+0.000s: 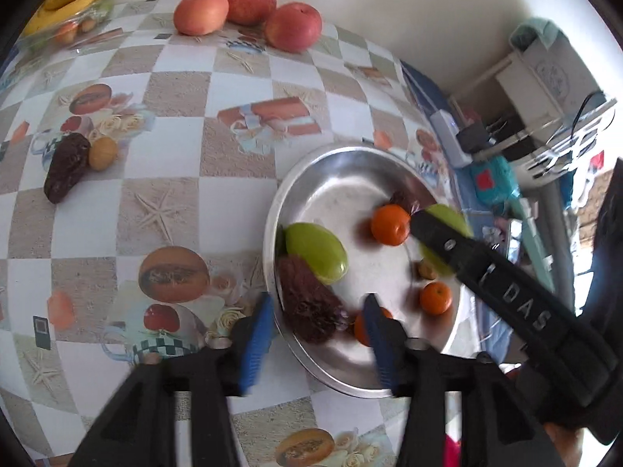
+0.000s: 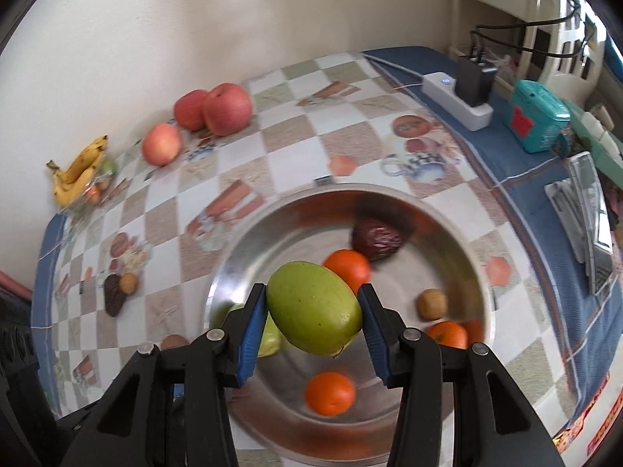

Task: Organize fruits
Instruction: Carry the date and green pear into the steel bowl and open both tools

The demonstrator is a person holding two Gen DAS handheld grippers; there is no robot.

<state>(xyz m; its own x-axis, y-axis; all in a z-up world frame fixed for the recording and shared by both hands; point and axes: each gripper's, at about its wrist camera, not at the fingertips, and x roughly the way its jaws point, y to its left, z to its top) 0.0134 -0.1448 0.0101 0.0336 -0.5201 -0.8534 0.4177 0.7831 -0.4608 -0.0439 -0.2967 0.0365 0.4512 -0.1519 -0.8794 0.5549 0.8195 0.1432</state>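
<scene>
Far left against the wall lay the bananas [image 2: 80,171] and three smooth red apples [image 2: 227,108]; nearer, a wrinkled dark fruit [image 1: 64,173] sat on the checked oilcloth. The left gripper [image 1: 317,334] hung over the near rim of the shiny steel bowl [image 1: 338,179], its jaws apart and empty. To its right, the right gripper [image 2: 311,313] was clamped on a waxy green mango [image 2: 313,307] above the bowl. I judged it mid-carry; the next move would need a gentle set-down clear of the small oranges [image 2: 330,393].
</scene>
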